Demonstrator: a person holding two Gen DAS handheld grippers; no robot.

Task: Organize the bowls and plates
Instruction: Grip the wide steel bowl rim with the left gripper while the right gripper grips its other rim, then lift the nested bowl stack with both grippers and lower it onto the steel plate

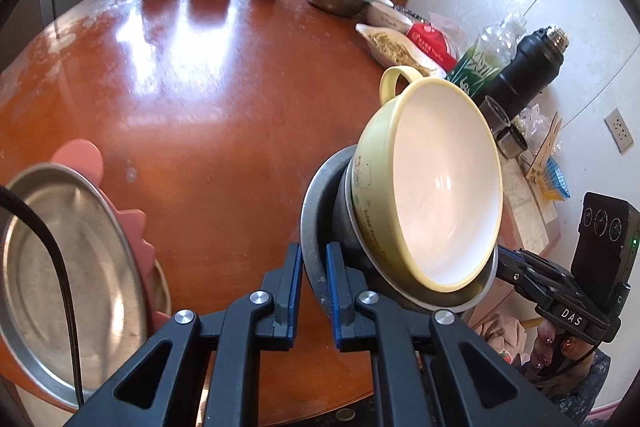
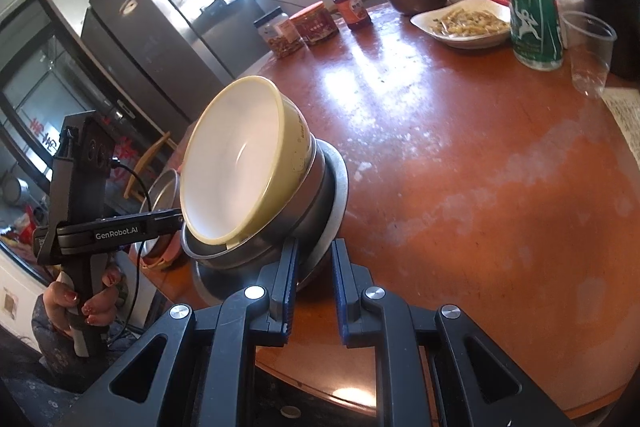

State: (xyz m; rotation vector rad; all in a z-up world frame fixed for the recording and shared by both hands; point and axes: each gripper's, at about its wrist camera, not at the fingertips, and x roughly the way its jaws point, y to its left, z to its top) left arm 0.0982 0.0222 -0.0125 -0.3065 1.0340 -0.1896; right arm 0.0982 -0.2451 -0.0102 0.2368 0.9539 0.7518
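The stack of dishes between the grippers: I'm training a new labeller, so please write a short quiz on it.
1. True or false: the yellow bowl lies directly on the table.
2. What is at the bottom of the tilted stack? A) a metal plate B) a pink mat C) a glass jar
3. Fill in: the left gripper is shut on the ___ of the metal plate.

Key: 1 false, it sits in a metal bowl; 2 A; 3 rim.
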